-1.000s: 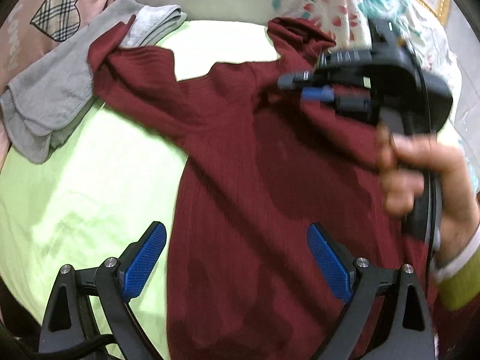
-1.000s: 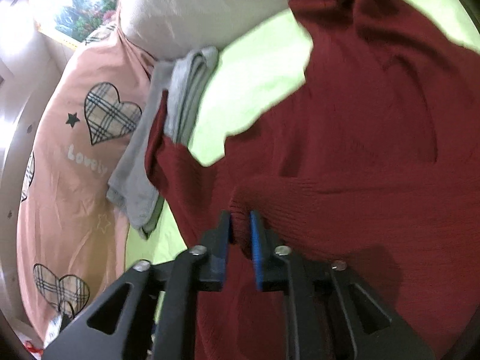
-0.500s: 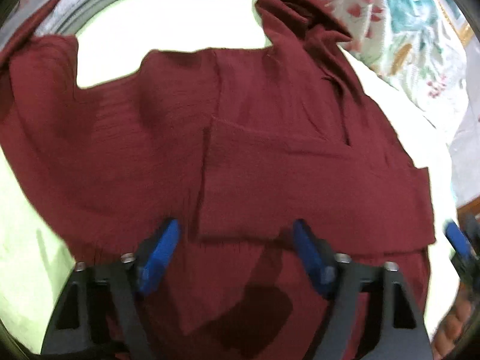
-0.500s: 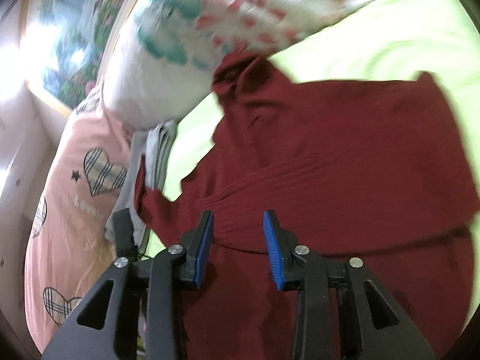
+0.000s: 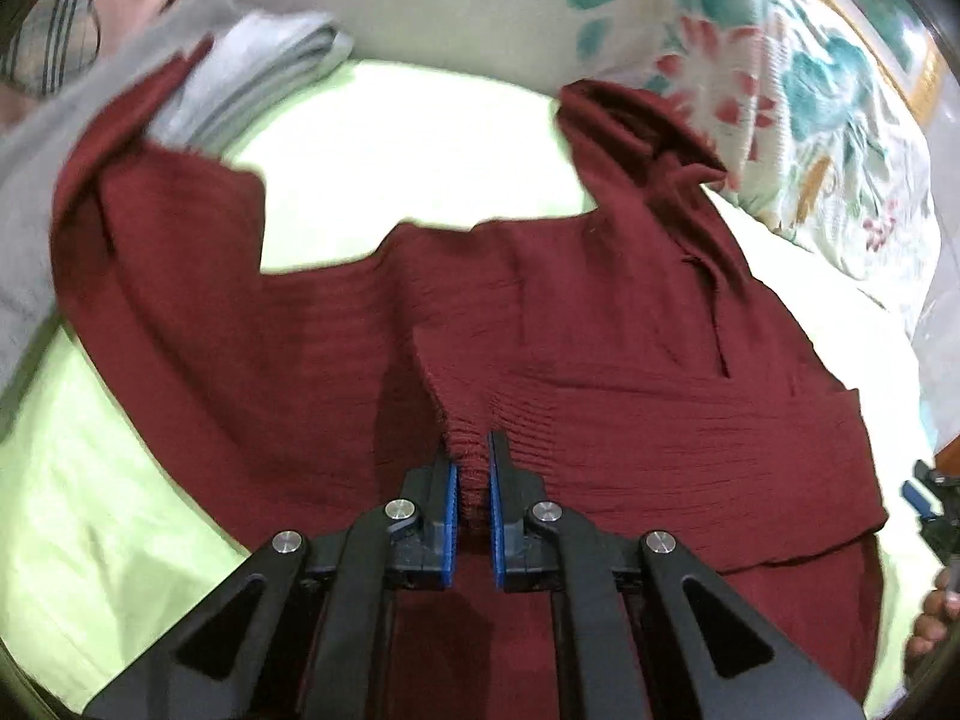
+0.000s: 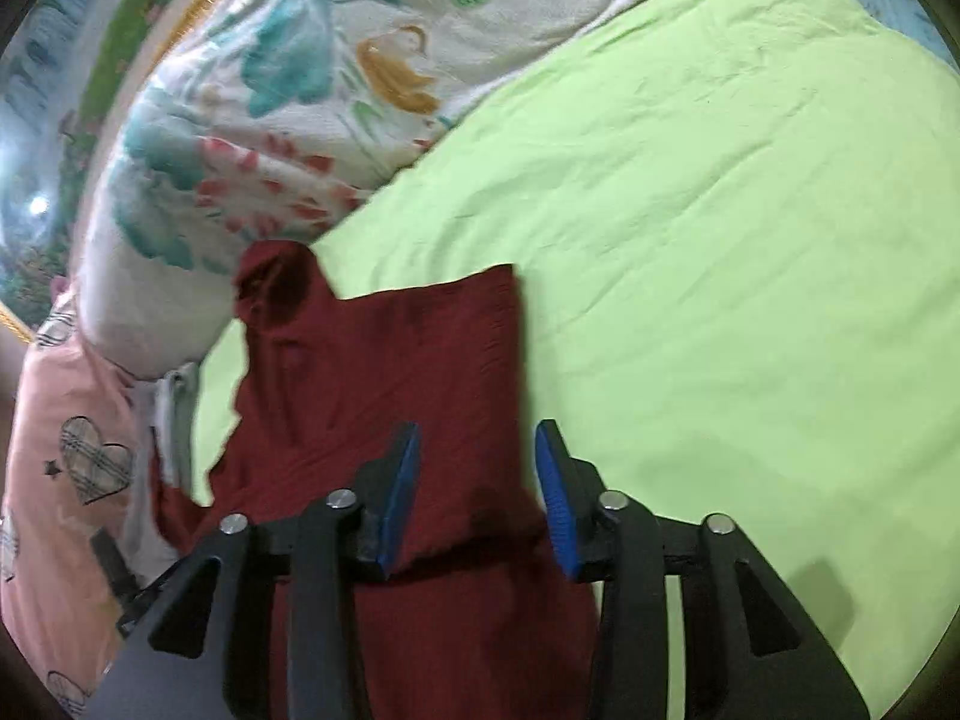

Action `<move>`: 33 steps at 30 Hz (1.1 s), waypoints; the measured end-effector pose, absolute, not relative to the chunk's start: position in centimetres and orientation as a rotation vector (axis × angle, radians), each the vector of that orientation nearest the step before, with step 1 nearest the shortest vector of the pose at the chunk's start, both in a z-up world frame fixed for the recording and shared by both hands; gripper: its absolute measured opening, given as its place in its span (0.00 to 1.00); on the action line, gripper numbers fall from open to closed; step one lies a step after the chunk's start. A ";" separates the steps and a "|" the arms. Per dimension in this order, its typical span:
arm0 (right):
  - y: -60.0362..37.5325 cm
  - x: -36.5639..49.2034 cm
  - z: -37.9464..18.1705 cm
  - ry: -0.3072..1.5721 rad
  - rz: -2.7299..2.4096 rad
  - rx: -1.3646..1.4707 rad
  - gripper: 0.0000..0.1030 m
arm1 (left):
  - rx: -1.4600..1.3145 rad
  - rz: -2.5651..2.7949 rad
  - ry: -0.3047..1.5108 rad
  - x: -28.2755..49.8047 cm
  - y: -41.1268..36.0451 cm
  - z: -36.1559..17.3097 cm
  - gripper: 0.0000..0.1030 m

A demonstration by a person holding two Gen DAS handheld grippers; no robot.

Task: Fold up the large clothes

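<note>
A dark red knit sweater [image 5: 600, 312] lies spread on the light green bed sheet [image 5: 120, 480]. One sleeve is folded across its body. My left gripper [image 5: 471, 480] is shut on the ribbed cuff of that folded sleeve, pinching it up. The other sleeve [image 5: 138, 228] stretches left onto grey clothes. In the right wrist view the sweater [image 6: 384, 372] lies below my right gripper [image 6: 477, 480], which is open and empty over the sweater's right edge. The right gripper also shows at the left wrist view's right edge [image 5: 930, 510].
Folded grey clothes [image 5: 252, 72] lie at the far left of the bed. A floral quilt [image 6: 312, 78] is bunched along the back. A pink heart-print blanket [image 6: 66, 480] lies at the left. Bare green sheet [image 6: 750, 240] spreads to the right.
My left gripper has closed on the folded sleeve's cuff. My right gripper let go of the sleeve, opened wider and swung right to the sweater's edge.
</note>
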State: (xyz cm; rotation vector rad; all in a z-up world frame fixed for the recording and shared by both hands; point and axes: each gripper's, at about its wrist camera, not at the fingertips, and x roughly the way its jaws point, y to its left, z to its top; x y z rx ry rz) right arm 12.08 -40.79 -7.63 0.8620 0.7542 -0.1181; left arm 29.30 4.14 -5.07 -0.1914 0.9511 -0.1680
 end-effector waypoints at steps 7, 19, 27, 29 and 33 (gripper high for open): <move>-39.2 18.4 -10.4 0.887 -0.063 0.785 0.49 | -0.207 -0.102 0.954 29.2 4.9 -5.7 0.07; -38.9 19.9 -10.3 0.889 -0.004 0.708 0.06 | -0.175 -0.072 0.954 29.3 4.3 -5.9 0.07; -39.2 18.9 -9.2 0.895 -0.175 0.611 0.16 | -0.199 -0.063 0.979 29.7 4.6 -6.8 0.07; -37.5 17.5 -7.2 0.806 -0.125 0.583 0.16 | -0.187 -0.063 0.975 29.6 4.5 -6.9 0.07; -34.7 17.9 -8.5 0.890 -0.005 0.565 0.20 | -0.141 -0.067 0.973 29.4 3.9 -6.7 0.10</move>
